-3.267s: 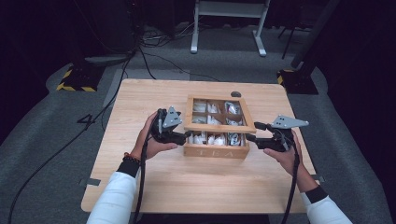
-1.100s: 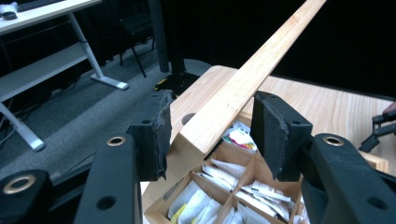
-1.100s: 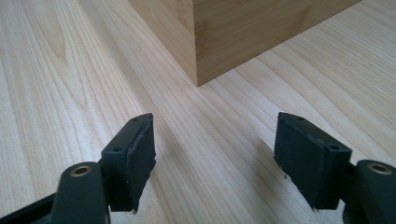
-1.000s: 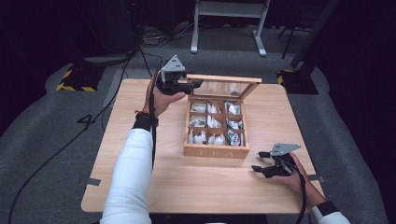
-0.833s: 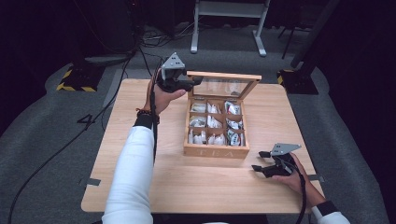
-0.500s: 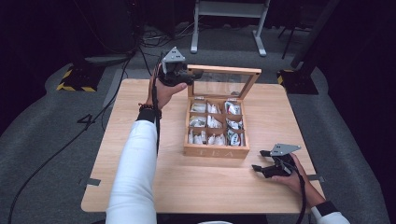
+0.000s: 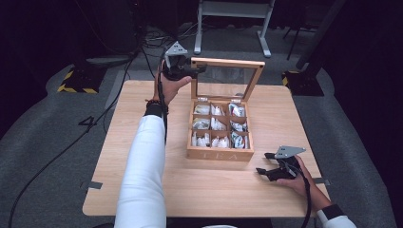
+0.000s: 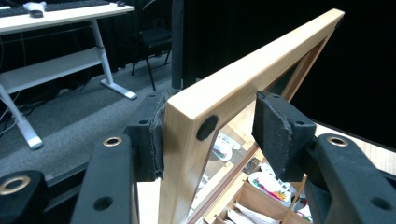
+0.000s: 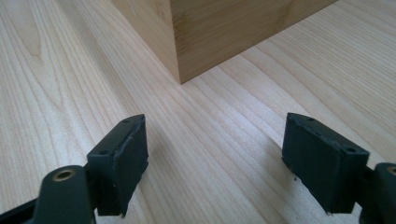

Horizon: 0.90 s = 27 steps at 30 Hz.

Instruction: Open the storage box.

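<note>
Lid (image 8: pixel 261 70) corner between left gripper (image 8: pixel 210 135) jaws, 1 pad touching; right gripper (image 9: pixel 215 172) spread wide, just opened, empty

The packets (image 7: pixel 216 125) in the box's (image 7: pixel 219 154) compartments are too small to read; the lid (image 8: pixel 243 84) runs off the left gripper view's lower edge.

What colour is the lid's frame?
Light natural wood around a clear pane; the lid shows best in the left gripper view.

My desk (image 7: pixel 142 190) is evenly lit from above, room beyond it near black. High view soft, low detail. My near jaws blur at the bottom of both gripper views; soft shadows under them on the wood, no glare.
</note>
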Available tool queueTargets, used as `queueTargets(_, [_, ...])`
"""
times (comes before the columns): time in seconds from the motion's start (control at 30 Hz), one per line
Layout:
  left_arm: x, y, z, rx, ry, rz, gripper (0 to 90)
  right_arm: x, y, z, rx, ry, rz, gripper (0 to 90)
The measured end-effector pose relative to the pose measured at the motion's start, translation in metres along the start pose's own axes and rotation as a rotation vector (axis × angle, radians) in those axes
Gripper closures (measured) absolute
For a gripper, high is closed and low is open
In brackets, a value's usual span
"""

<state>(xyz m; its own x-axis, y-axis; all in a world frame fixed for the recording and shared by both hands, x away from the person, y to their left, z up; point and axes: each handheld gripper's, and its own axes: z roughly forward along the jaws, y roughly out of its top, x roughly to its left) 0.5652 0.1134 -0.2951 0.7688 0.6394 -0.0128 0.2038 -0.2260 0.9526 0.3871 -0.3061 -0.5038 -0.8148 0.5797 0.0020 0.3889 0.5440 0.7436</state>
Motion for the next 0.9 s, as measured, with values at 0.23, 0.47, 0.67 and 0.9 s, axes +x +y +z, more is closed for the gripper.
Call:
queueTargets(0.23, [0.008,0.001,0.008,0.018,0.023,-0.016,48.3,0.000,0.000,0.000,0.000,0.001,-0.001,22.5])
queueTargets(0.47, [0.017,-0.010,0.021,0.104,0.047,-0.031,54.7,0.000,0.000,0.000,-0.001,-0.001,-0.002,22.3])
queueTargets(0.67, [0.022,-0.017,0.029,0.082,0.069,-0.059,54.9,0.000,0.000,0.000,0.000,-0.004,0.000,22.3])
queueTargets(0.9, [0.029,-0.026,0.038,0.092,0.079,-0.083,56.0,0.000,0.000,0.000,0.001,-0.008,0.004,22.0])
